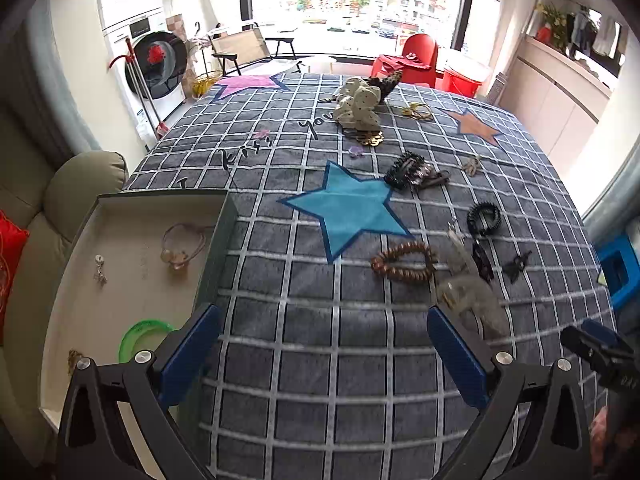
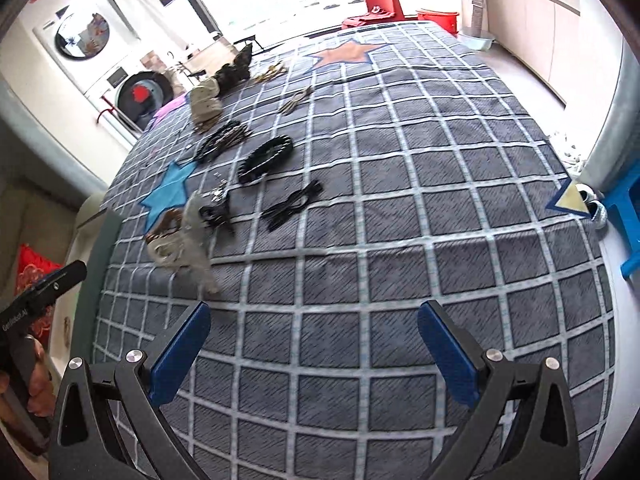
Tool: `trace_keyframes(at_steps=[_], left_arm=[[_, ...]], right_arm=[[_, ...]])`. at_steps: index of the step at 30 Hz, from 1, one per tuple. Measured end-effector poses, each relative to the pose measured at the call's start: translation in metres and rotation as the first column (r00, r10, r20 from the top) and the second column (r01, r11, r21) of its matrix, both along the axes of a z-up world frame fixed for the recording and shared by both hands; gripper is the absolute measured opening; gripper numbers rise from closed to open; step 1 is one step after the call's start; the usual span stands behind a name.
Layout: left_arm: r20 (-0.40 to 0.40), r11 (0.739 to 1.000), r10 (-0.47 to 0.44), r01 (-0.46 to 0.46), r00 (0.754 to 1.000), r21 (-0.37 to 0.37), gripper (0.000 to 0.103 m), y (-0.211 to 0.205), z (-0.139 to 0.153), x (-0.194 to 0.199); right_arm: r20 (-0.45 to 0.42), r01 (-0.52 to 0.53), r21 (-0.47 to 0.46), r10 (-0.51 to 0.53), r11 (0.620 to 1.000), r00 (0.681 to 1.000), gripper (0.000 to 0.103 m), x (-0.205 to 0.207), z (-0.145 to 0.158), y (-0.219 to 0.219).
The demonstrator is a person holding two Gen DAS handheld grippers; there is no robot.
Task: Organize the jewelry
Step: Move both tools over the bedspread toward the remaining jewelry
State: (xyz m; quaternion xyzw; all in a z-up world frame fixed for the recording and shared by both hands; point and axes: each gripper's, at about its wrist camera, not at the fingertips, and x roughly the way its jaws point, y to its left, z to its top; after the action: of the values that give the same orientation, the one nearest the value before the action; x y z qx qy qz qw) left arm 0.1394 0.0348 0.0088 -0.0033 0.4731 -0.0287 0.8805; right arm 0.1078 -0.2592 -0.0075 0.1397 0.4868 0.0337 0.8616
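2 grippers hover over the checked grey blanket (image 1: 320,360), each with its blue fingers spread wide and nothing between them: the left gripper (image 1: 324,344) and the right gripper (image 2: 314,344). Just ahead-right of the left gripper lies a clear hair claw (image 1: 468,292), blurred, its long axis running away from the tool toward the upper left; in the right view it sits ahead-left. Just beyond it a brown bead bracelet (image 1: 404,262) lies flat, its oval stretched left to right. Farther ahead and right are a black spiked ring (image 1: 484,218) and a dark hair clip (image 1: 412,170). Left of the left gripper stands the open box (image 1: 216,248), its near wall touching the left finger's outer side; inside lie a green bangle (image 1: 138,338) and a pink cord bracelet (image 1: 182,246). Bare blanket lies directly beneath and ahead of both tools.
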Motion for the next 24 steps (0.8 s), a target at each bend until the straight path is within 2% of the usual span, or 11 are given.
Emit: trace_keyframes(at_steps=[5, 9, 12, 15, 16, 17, 21, 24], left_arm=[[-0.013, 0.999, 0.031, -0.031, 0.999, -0.035, 0.103, -0.001, -0.007, 0.013], [-0.039, 0.999, 0.025, -0.026, 0.999, -0.032, 0.103, -0.007, -0.020, 0.022], [-0.056, 0.999, 0.035, -0.037, 0.998, -0.038, 0.096, -0.010, -0.029, 0.029], [-0.072, 0.996, 0.056, -0.060, 0.996, -0.063, 0.096, -0.007, -0.036, 0.036], [-0.076, 0.995, 0.059, -0.065, 0.995, -0.076, 0.086, -0.006, -0.038, 0.038], [-0.083, 0.994, 0.058, -0.065, 0.995, -0.083, 0.083, -0.006, -0.040, 0.039], [-0.099, 0.992, 0.043, -0.054, 0.994, -0.110, 0.082, -0.007, -0.048, 0.046], [-0.101, 0.991, 0.024, -0.037, 0.995, -0.131, 0.082, -0.011, -0.053, 0.049]], right_arm=[[0.008, 0.003, -0.048, -0.003, 0.999, 1.000, 0.103, 0.010, -0.001, 0.001], [0.009, -0.007, -0.084, 0.008, 0.996, 1.000, 0.103, 0.019, -0.003, 0.006], [0.013, -0.013, -0.118, 0.014, 0.993, 1.000, 0.103, 0.025, -0.004, 0.008], [0.011, -0.014, -0.134, 0.015, 0.991, 1.000, 0.103, 0.031, -0.007, 0.009], [0.009, -0.010, -0.139, 0.011, 0.990, 1.000, 0.103, 0.033, -0.007, 0.009], [0.009, -0.007, -0.144, 0.009, 0.990, 1.000, 0.103, 0.035, -0.008, 0.009], [0.011, 0.009, -0.170, -0.007, 0.985, 1.000, 0.103, 0.043, -0.011, 0.011], [0.017, 0.017, -0.177, -0.014, 0.984, 1.000, 0.098, 0.048, -0.013, 0.013]])
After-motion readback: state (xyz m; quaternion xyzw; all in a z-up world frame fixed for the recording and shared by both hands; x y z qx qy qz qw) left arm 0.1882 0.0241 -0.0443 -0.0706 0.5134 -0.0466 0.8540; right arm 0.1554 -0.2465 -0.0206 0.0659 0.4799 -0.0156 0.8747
